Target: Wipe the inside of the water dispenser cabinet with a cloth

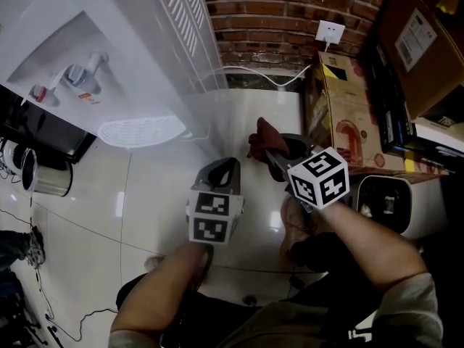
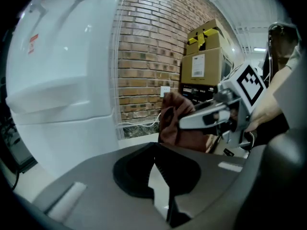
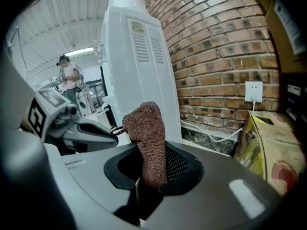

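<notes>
The white water dispenser [image 1: 109, 56] stands at the upper left, with its taps [image 1: 76, 78] facing left; its ribbed back [image 3: 139, 66] fills the middle of the right gripper view. My right gripper [image 1: 272, 154] is shut on a brown cloth [image 1: 263, 135], which sticks up from between its jaws [image 3: 147, 138]. My left gripper [image 1: 226, 169] is beside it on the left, shut and holding nothing [image 2: 155, 152]. Both hang over the tiled floor, to the right of the dispenser and apart from it. The left gripper view shows the cloth [image 2: 175, 121] in the right gripper [image 2: 211, 116].
A brick wall [image 1: 275, 13] with a white socket [image 1: 330, 31] and a cable [image 1: 254, 71] runs along the back. Cardboard boxes [image 1: 348, 114] and a white appliance [image 1: 395, 201] crowd the right. A metal pot [image 1: 43, 176] sits on the left. A person [image 3: 72, 73] stands far off.
</notes>
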Tool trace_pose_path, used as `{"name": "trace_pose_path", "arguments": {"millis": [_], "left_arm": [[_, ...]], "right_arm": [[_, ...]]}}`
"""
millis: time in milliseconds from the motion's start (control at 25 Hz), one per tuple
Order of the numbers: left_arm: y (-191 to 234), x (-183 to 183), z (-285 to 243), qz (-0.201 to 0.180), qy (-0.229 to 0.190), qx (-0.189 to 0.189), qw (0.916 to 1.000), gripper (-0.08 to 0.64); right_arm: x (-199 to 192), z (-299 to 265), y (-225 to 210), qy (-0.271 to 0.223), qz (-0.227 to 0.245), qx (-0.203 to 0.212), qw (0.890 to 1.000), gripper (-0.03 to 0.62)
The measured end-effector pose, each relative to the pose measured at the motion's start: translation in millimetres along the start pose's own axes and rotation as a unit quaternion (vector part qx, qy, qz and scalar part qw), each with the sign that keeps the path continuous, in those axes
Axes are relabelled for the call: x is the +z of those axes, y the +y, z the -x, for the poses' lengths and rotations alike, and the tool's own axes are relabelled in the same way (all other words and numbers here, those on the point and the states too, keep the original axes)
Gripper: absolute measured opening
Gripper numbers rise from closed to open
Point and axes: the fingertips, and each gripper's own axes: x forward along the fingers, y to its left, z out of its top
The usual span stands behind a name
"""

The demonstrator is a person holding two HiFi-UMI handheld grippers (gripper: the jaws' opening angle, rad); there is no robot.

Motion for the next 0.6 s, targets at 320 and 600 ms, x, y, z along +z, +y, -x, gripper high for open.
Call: {"name": "trace_pose_path", "arguments": {"millis": [320, 600], "left_arm": [[-7, -27, -13, 0.014, 0.055, -0.012, 0.9983, 0.000], [2, -38, -13, 0.062, 0.069, -0.022, 0.9955, 0.000]], "right_arm": [[-99, -73, -39, 0.115, 0.023, -0.030, 0.993, 0.094], [-173, -128, -65, 0.206, 0.004, -0.035, 0.978, 0.097]]}}
